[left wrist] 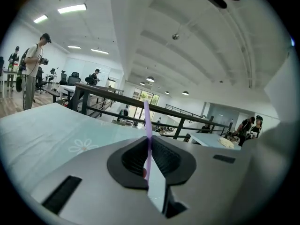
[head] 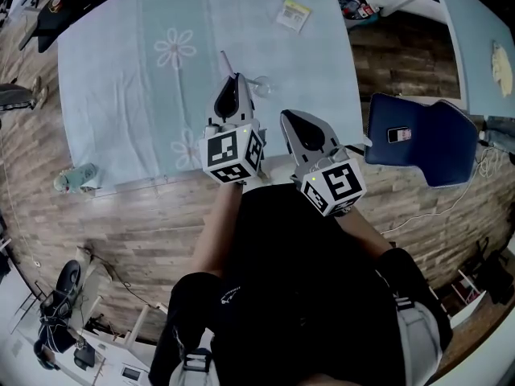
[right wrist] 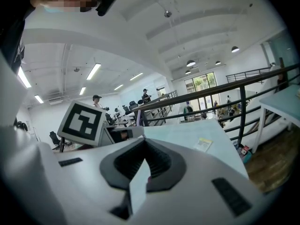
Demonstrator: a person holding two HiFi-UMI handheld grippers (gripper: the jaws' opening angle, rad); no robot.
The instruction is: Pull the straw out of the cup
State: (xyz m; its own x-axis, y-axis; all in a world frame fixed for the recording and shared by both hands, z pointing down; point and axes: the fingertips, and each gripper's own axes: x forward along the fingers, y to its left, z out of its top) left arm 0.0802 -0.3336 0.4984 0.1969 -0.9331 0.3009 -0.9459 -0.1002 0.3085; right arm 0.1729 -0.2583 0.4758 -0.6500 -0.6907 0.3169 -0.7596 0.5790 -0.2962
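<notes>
A thin purple straw [left wrist: 147, 121] stands up from between the jaws of my left gripper [left wrist: 148, 146], which is shut on it. In the head view the left gripper [head: 233, 79] hangs over the near part of the pale blue flowered tablecloth [head: 145, 95], and the straw [head: 224, 61] sticks out beyond its tip. A clear cup [head: 262, 86] sits on the cloth just right of that tip, with the straw outside it. My right gripper [head: 289, 119] is nearer the table's front edge, jaws together and empty [right wrist: 143, 149].
A yellow and white packet [head: 294, 13] lies at the far right of the cloth. A dark blue chair [head: 422, 139] with a small device on it stands right of the table. A teal object [head: 76, 178] sits at the table's near left corner. People [left wrist: 35, 64] stand far off.
</notes>
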